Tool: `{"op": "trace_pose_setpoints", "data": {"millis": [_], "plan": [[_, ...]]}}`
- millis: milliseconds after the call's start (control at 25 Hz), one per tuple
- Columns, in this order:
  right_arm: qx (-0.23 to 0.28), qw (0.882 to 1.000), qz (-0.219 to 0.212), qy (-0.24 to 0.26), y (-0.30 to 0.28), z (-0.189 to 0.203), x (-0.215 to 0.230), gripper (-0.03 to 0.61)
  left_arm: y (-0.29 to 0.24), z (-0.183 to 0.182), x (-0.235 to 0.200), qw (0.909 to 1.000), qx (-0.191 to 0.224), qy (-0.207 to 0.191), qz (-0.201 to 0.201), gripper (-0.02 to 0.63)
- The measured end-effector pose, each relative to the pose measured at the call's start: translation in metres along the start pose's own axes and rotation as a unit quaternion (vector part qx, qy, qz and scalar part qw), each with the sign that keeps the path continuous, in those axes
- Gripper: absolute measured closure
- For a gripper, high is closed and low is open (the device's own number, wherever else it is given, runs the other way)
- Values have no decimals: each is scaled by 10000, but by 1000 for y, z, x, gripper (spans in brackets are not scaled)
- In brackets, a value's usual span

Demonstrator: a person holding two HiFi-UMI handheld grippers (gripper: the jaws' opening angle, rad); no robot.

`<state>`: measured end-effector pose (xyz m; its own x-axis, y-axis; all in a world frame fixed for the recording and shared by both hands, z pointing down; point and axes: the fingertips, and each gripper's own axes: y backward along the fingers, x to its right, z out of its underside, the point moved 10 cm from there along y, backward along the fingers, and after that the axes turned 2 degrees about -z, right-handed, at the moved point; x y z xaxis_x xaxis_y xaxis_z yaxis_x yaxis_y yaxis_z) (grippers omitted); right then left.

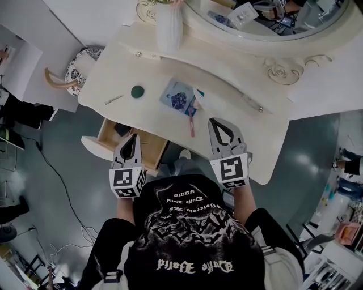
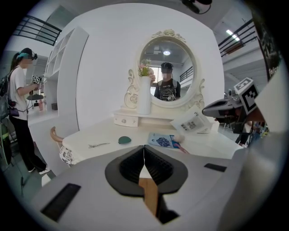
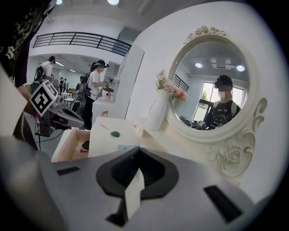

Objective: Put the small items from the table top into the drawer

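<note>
On the cream dressing table [image 1: 244,136] lie a thin hair clip [image 1: 113,99], a round green item [image 1: 137,91], a blue-patterned packet [image 1: 178,97] and a pink stick [image 1: 191,124]. The wooden drawer [image 1: 108,136] stands pulled out below the table's front edge, with a dark item [image 1: 121,129] inside. My left gripper [image 1: 134,136] hangs over the drawer, shut and empty. My right gripper [image 1: 217,121] is over the table's front edge, right of the pink stick, also shut and empty. In the left gripper view the clip [image 2: 98,145], green item [image 2: 124,140] and packet [image 2: 161,140] lie ahead of the shut jaws.
A white vase [image 1: 169,25] and a large oval mirror [image 1: 266,17] stand at the table's back. A white labelled packet [image 2: 192,122] leans near the mirror base. A patterned stool [image 1: 79,65] sits left of the table. A person [image 2: 18,103] stands at a shelf far left.
</note>
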<state>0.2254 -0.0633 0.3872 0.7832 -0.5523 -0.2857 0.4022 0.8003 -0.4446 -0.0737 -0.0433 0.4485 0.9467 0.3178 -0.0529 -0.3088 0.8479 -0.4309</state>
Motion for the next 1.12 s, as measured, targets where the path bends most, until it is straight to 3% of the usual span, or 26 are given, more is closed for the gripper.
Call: {"op": "trace_pose_setpoints", "data": {"millis": [200,520,1120], "plan": [[188,9995,-144,215,-2,-16,-7,571,5,2,-4,10000,17,48,-66,597],[496,9947,-767,469,-3,-38,-28,571,19,11,-13,9995,-13,165,-274,597],[935,9731,-1878,950,-27,-79,-80,571,53,27,-45,9950,59,493,-872,597]]}}
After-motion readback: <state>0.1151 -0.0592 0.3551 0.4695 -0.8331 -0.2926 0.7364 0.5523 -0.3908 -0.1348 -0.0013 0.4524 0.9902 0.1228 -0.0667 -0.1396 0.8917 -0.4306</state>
